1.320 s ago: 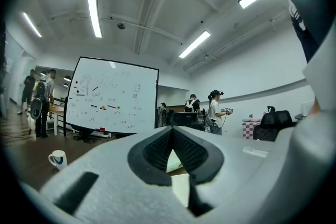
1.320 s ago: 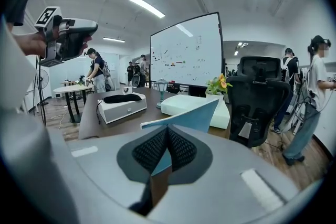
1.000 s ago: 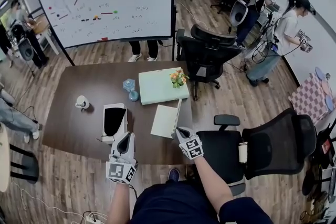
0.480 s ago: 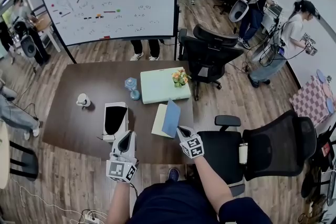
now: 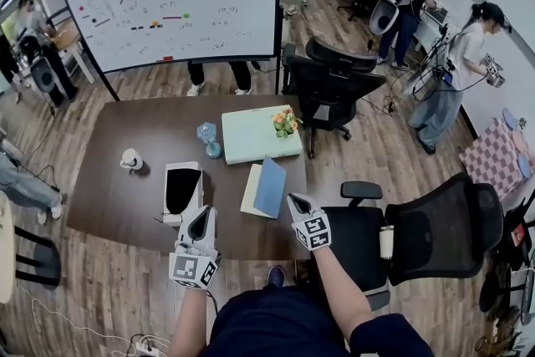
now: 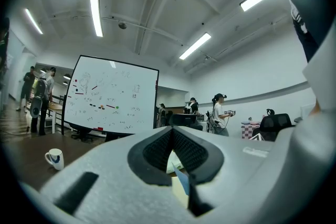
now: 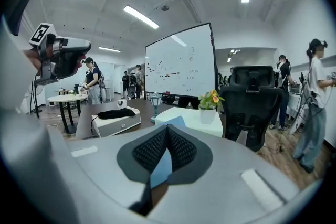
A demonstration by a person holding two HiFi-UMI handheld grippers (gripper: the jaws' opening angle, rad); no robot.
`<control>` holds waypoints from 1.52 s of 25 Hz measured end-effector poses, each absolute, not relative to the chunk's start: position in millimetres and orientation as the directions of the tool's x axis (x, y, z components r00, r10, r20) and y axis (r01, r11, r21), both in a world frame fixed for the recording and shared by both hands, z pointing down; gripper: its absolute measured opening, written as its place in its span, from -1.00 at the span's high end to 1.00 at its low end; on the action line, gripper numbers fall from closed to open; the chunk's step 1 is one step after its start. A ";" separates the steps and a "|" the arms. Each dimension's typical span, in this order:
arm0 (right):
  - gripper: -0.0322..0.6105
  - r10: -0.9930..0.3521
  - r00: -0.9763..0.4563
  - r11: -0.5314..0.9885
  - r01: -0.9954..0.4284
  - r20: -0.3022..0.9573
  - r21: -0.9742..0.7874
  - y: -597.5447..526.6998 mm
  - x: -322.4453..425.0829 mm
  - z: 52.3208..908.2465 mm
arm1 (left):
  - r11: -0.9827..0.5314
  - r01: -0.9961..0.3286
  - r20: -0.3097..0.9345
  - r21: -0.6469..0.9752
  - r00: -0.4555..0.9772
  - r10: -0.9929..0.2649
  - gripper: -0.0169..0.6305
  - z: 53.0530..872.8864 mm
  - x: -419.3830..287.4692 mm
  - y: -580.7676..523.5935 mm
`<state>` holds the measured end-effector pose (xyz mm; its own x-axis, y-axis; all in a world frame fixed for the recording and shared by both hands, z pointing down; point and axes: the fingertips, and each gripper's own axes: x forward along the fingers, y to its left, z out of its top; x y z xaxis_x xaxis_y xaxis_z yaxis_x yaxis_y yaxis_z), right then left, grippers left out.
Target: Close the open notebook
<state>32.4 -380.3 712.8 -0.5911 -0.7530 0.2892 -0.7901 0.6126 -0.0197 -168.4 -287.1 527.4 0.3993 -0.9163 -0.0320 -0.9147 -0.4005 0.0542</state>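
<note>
**Blue Cover Over the Notebook, 2 Grippers Empty**

The notebook (image 5: pixel 269 186) lay on the brown table (image 5: pixel 125 205), its blue cover over most of the pale page — a strip of page showed along the 9 o'clock edge. The right gripper (image 5: pixel 294 201) hovered near the notebook's 5 o'clock, jaws pressed together at the tips, pinching nothing. The left gripper (image 5: pixel 201 217) sat at its 8 o'clock — jaws likewise tip to tip, empty. A white box (image 5: pixel 182 190) stood at the notebook's 9 o'clock.
</note>
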 end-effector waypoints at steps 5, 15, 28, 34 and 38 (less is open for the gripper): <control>0.89 -0.805 -0.553 0.570 -0.821 0.216 0.023 -384.1 50.3 670.4 | -0.405 -0.913 -0.028 0.056 0.404 -0.914 0.96 526.5 -169.7 -288.6; 0.89 -0.885 -0.455 0.464 -0.879 0.099 0.109 -371.6 88.9 614.1 | -0.421 -0.905 -0.023 0.052 0.421 -0.907 0.96 527.2 -166.1 -289.5; 0.89 -0.941 -0.338 0.338 -0.936 0.017 0.099 -338.1 122.0 601.9 | -0.417 -0.908 -0.014 0.046 0.417 -0.909 0.96 539.0 -163.3 -292.9; 0.89 -0.933 -0.359 0.357 -0.928 0.005 0.104 -330.4 120.9 590.6 | -0.405 -0.913 -0.019 0.035 0.405 -0.914 0.96 540.3 -164.2 -295.6; 0.89 -0.932 -0.363 0.360 -0.927 -0.007 0.109 -327.4 119.3 581.6 | -0.393 -0.919 -0.011 0.035 0.393 -0.919 0.96 544.2 -168.8 -296.5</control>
